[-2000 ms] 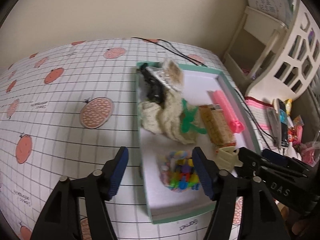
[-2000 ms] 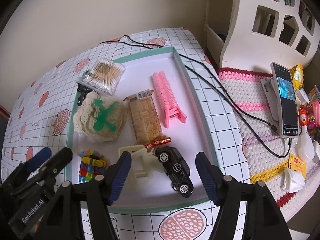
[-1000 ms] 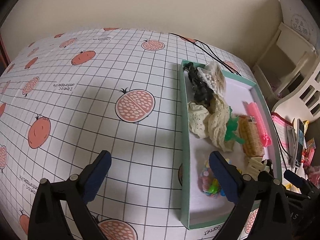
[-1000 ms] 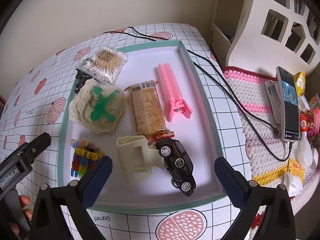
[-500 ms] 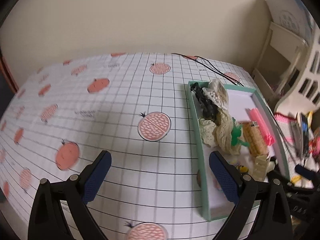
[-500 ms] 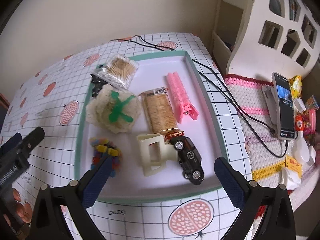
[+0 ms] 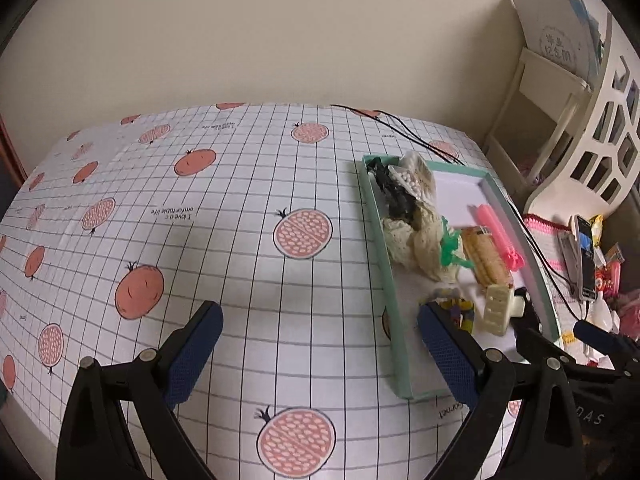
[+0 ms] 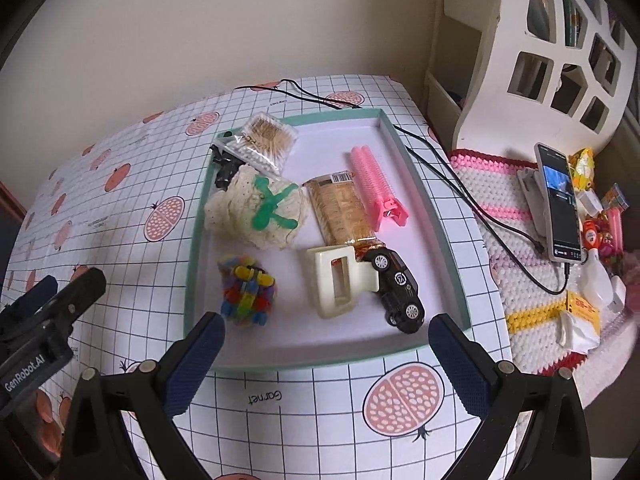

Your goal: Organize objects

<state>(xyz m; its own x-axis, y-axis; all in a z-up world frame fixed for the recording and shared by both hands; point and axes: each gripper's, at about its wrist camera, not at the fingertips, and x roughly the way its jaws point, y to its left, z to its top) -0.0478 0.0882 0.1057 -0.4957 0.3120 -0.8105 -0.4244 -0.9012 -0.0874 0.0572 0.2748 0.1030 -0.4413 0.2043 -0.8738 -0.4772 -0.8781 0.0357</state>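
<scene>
A green-rimmed white tray (image 8: 448,240) (image 7: 382,240) holds a black toy car (image 8: 398,288), a cream hair claw (image 8: 336,284) (image 7: 496,310), a snack bar (image 8: 340,208), a pink roller clip (image 8: 376,186) (image 7: 498,236), a lace cloth with a green clip (image 8: 256,210) (image 7: 416,242), a bag of coloured clips (image 8: 246,296) and a cotton swab pack (image 8: 262,142). My right gripper (image 8: 326,364) hangs open over the tray's near edge, holding nothing. My left gripper (image 7: 320,354) is open above the tablecloth, left of the tray, and its body (image 8: 44,316) shows in the right wrist view.
A pomegranate-print grid tablecloth (image 7: 200,220) covers the table. Black cables (image 8: 472,200) run past the tray's right side. To the right lie a crocheted mat (image 8: 516,208), a phone on a stand (image 8: 556,200), small packets and a white shelf unit (image 8: 540,52).
Both grippers opened wide, then pulled back and up from the tray. The left gripper swung left over the bare tablecloth. The tray's objects stayed put.
</scene>
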